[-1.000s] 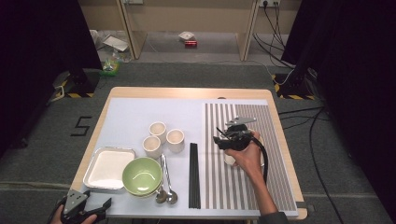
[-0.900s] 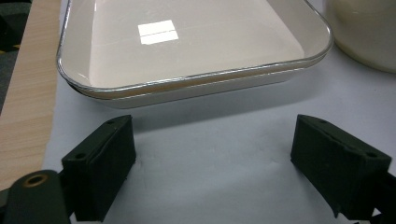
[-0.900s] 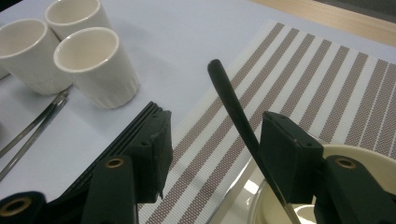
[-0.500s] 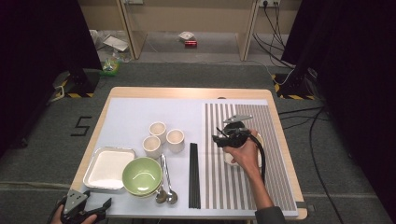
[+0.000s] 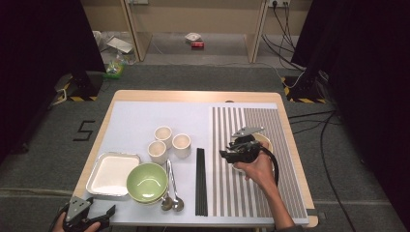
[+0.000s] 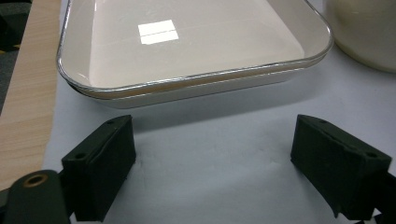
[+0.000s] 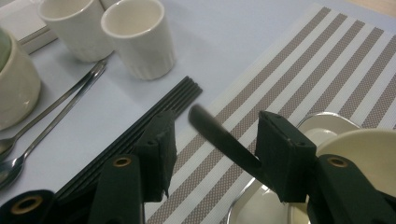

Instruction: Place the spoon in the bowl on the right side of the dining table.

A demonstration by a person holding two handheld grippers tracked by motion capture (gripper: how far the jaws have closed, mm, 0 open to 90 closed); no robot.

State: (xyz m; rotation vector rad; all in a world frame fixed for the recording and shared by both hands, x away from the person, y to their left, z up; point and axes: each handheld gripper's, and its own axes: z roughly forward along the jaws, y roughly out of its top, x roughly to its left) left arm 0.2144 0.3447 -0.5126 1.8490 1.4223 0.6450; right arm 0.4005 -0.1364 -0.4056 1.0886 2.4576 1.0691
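Over the striped placemat (image 5: 251,193) a hand holds my right gripper (image 5: 226,154), beside a silver-rimmed plate (image 5: 265,142) with a cream bowl. In the right gripper view the gripper (image 7: 219,126) has a dark rod (image 7: 229,144) slanting up between its jaws. The rod lies against the right pad (image 7: 280,154) and the left pad stands clear of it. These jaws have just been closing. My left gripper (image 5: 99,207) rests at the table's front left corner. It is open (image 6: 215,158) over bare mat, just short of the white tray (image 6: 187,79).
Three white cups (image 5: 169,142) stand mid-table, with black chopsticks (image 5: 200,183) laid along the placemat's left edge. A green bowl (image 5: 147,181) and two spoons (image 5: 171,188) sit beside the tray (image 5: 111,173). Cups (image 7: 137,37) and chopsticks (image 7: 182,95) lie ahead of the right gripper.
The right gripper has shifted a touch toward the front of the striped mat. The left gripper has kept still.
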